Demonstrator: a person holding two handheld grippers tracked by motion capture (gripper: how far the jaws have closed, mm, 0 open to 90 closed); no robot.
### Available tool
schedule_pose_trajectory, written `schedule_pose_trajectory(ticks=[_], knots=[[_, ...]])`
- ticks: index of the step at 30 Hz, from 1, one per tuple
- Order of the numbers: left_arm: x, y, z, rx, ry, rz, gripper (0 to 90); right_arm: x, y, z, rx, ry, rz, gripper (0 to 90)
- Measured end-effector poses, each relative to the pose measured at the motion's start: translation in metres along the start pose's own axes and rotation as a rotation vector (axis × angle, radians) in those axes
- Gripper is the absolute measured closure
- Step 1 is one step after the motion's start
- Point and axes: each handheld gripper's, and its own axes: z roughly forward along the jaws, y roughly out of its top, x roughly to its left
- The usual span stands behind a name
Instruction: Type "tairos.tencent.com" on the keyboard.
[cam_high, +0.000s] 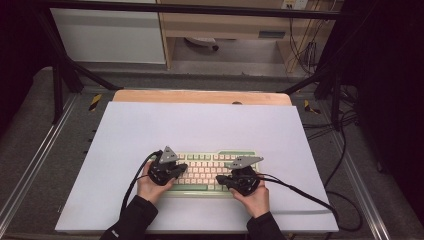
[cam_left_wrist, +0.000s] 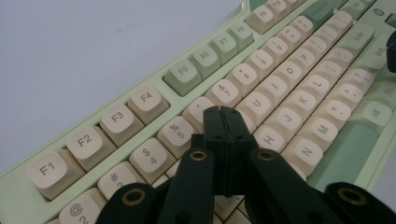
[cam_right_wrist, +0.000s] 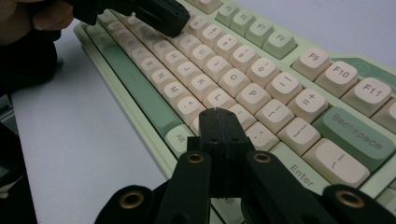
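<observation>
Sitting near the front edge of the white desk (cam_high: 150, 125): pale green keyboard (cam_high: 200, 159). Left claw (cam_left_wrist: 221, 111) closed, empty, tips over the number/top-letter rows. Right claw (cam_right_wrist: 218, 113) closed, empty, over keys near Enter. Both hands at the keyboard's ends.
</observation>
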Motion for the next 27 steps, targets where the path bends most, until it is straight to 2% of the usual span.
schedule_pose_trajectory(ticks=[5,15,27], knots=[[0.0,0.0,-0.002,-0.006,-0.003,0.002,89.9,0.0,0.0,0.0,-0.001,0.0,0.001,90.0],[-0.001,0.0,-0.019,-0.037,-0.012,0.003,90.0,0.0,0.0,-0.002,-0.003,-0.003,0.002,90.0],[0.0,-0.006,-0.03,-0.044,-0.011,0.0,89.9,0.0,0.0,-0.003,-0.004,-0.004,0.001,90.0]])
